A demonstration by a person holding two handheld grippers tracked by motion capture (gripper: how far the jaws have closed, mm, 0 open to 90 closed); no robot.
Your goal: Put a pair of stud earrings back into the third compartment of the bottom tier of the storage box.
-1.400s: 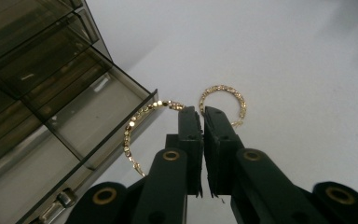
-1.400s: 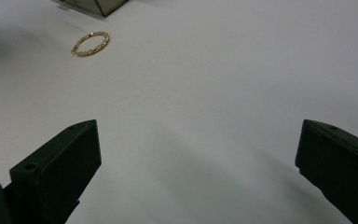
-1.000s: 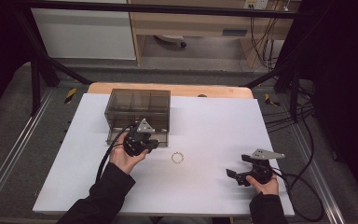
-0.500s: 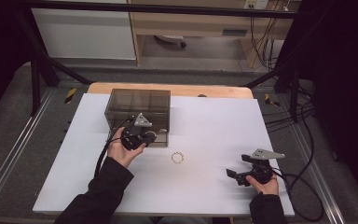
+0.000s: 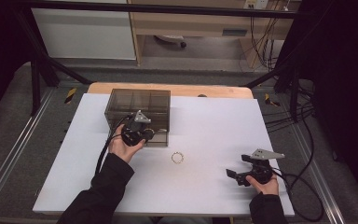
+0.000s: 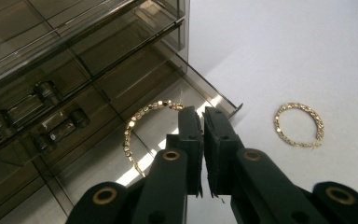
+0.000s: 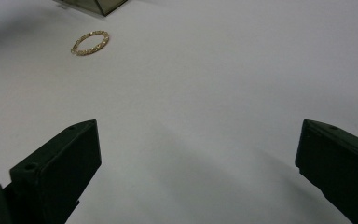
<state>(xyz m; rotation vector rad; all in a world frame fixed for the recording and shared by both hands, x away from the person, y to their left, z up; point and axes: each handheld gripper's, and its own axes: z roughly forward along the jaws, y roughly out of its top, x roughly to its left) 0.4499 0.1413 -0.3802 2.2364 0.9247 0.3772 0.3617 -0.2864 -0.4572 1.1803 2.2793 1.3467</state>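
Note:
A smoky see-through drawer box (image 5: 137, 105) stands at the back left of the white table (image 5: 214, 126), with its lowest drawer (image 6: 168, 121) pulled out. My left gripper (image 5: 145, 134) (image 6: 203, 116) is at the box's front, over that drawer. It is shut on a gold chain (image 6: 135, 128), which curls down and left from the fingertips above the drawer floor. A second gold bracelet (image 5: 177, 157) (image 6: 298, 125) (image 7: 90, 42) lies flat on the table between the hands. My right gripper (image 5: 237, 167) (image 7: 198, 140) rests open near the front right, with nothing between its fingers.
The box has several closed drawers with dark handles (image 6: 46, 91) above the open one. A wooden edge (image 5: 168, 88) runs behind the white table. Cables (image 5: 303, 186) trail off at the right side. Metal rails (image 5: 9, 158) flank the table.
My left gripper has moved a little farther from the person, up to the box front, with the chain in it. The right gripper and the loose bracelet have stayed put.

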